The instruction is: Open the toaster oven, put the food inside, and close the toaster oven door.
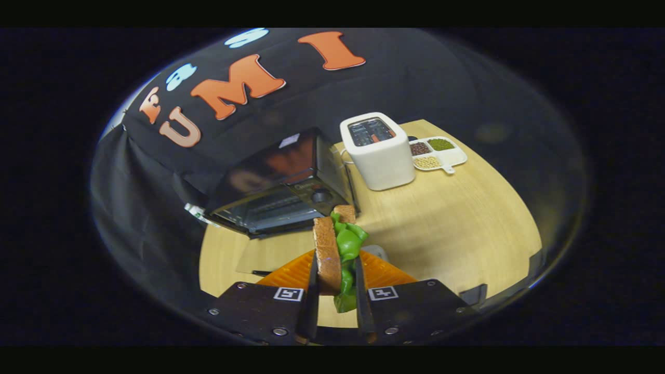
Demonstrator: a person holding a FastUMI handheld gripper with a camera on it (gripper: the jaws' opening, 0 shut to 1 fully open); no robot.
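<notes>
My gripper [335, 278] is shut on a sandwich [332, 249] of brown bread slices with green lettuce, held on edge between both fingers above the wooden table [457, 223]. Beyond the fingers stands the black toaster oven [283, 184]. Its glass door [265, 210] looks folded down and open toward me, with the rack showing behind it. The control knob [320, 196] sits at the oven's right side, just past the sandwich's far end.
A white pop-up toaster [379, 150] stands right of the oven. Behind it lies a white divided dish [439, 153] of beans and grains. Orange ridged parts [291, 270] of the gripper flank the sandwich. The table's curved front edge runs to the right.
</notes>
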